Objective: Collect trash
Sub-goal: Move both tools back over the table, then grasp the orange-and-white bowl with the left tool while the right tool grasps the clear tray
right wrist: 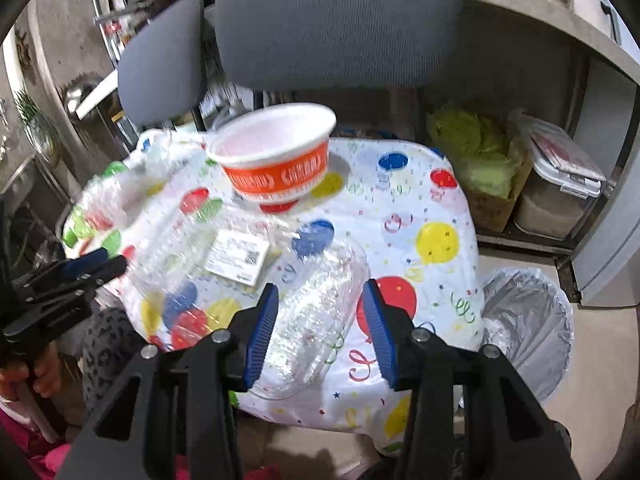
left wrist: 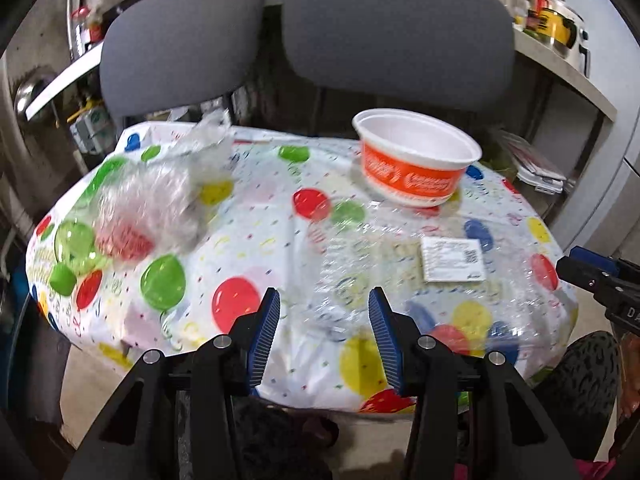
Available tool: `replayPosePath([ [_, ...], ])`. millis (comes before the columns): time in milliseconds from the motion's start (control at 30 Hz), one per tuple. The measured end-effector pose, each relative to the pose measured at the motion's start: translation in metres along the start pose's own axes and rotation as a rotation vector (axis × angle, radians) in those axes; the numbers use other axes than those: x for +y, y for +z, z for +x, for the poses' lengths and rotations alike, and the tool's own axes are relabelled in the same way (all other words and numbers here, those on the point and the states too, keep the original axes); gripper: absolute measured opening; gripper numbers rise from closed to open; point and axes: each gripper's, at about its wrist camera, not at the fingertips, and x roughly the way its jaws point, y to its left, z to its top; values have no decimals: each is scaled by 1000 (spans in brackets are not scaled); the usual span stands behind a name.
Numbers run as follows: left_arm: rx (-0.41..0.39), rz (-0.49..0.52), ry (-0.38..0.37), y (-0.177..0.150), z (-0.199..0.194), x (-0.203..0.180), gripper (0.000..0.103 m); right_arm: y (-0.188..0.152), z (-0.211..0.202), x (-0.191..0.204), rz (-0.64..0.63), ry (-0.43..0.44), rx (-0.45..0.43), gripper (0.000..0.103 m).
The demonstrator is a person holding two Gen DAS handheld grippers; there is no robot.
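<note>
A white foam bowl with an orange band (left wrist: 416, 160) (right wrist: 276, 164) stands on the balloon-print tablecloth (left wrist: 256, 240) (right wrist: 420, 208). Crumpled clear plastic (left wrist: 160, 196) (right wrist: 116, 192) lies at the table's left. A flat clear plastic pack with a white label (left wrist: 452, 260) (right wrist: 236, 256) lies in the middle, and a crushed clear container (right wrist: 316, 312) sits near the front edge. My left gripper (left wrist: 324, 294) hovers open over the front edge, holding nothing. My right gripper (right wrist: 320, 285) is open above the crushed container, and its pads are not pressing on it. Each gripper shows at the edge of the other's view.
Two grey chair backs (left wrist: 396, 28) (right wrist: 336, 20) stand behind the table. A bin with a grey liner (right wrist: 524, 320) sits on the floor at the right. Shelves with jars (left wrist: 540, 8), a box of greens (right wrist: 480, 160) and a plastic tub (right wrist: 560, 184) line the right. A person's patterned leg (right wrist: 108, 344) is close by.
</note>
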Motion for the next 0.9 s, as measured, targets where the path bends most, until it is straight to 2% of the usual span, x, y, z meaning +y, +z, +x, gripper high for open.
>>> replayPosePath([
  [133,17,-15,-20,-6,8,6,48,-3,18,-6,23,-17,46,44],
  [267,30,-4,-31,-8,18,1,48,-1,28,-12,49,6,58,44],
  [400,22,7,-10,-9,24,-3,48,6,41,-20,81,16,66,43],
  [567,18,5,0,-8,26,-2,48,11,56,-16,58,13,75,39],
  [733,22,11,5,-7,24,-4,48,9,42,-16,56,10,33,26],
  [900,-12,10,-12,-2,9,-7,48,2,13,-28,109,37,-5,22],
])
